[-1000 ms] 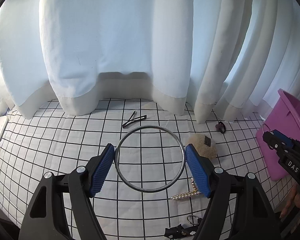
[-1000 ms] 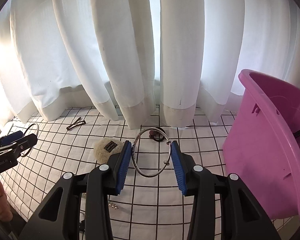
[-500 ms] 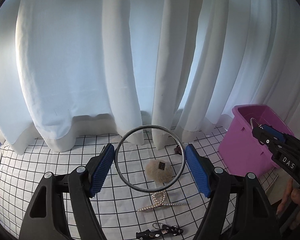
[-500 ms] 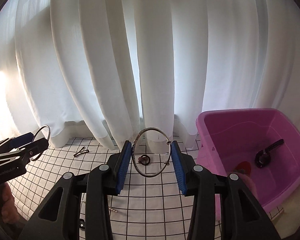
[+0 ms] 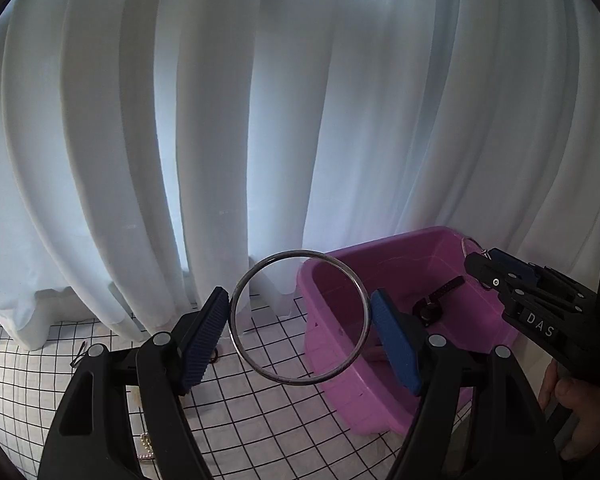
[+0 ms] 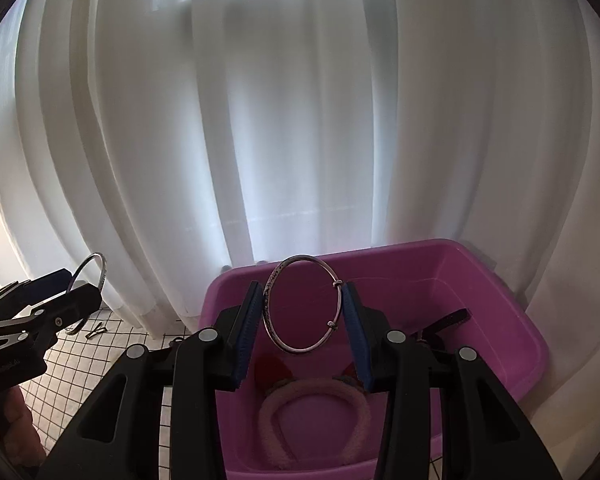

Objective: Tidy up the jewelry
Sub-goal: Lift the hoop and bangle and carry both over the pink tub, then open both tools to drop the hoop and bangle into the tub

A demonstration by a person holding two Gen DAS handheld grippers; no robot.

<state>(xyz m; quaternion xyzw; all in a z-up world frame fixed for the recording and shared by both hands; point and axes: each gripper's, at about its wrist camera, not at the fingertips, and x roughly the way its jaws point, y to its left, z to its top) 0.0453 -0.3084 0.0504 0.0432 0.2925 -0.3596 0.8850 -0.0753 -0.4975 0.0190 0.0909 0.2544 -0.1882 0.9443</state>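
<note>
The plain round silver metal bangle [image 5: 300, 316] looks smooth and glossy. The thinner dark-speckled metal bangle [image 6: 304, 303] appears duller, tarnished at nine o'clock. The pink plastic tub [image 6: 496, 320] is smooth, faintly shiny. The pink fuzzy cloth headband [image 6: 314, 404] inside looks matt and soft.

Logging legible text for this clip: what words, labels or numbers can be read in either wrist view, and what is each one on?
"DAS": white letters on a small label on the black body of the right gripper, seen in the left wrist view.
Unreadable: a faint line of small print on the side of the left gripper in the right wrist view, too blurred to make out.
Unreadable: dark marks along the bangle held in the right gripper; lettering or pattern cannot be told.
Nothing else carries text.
</note>
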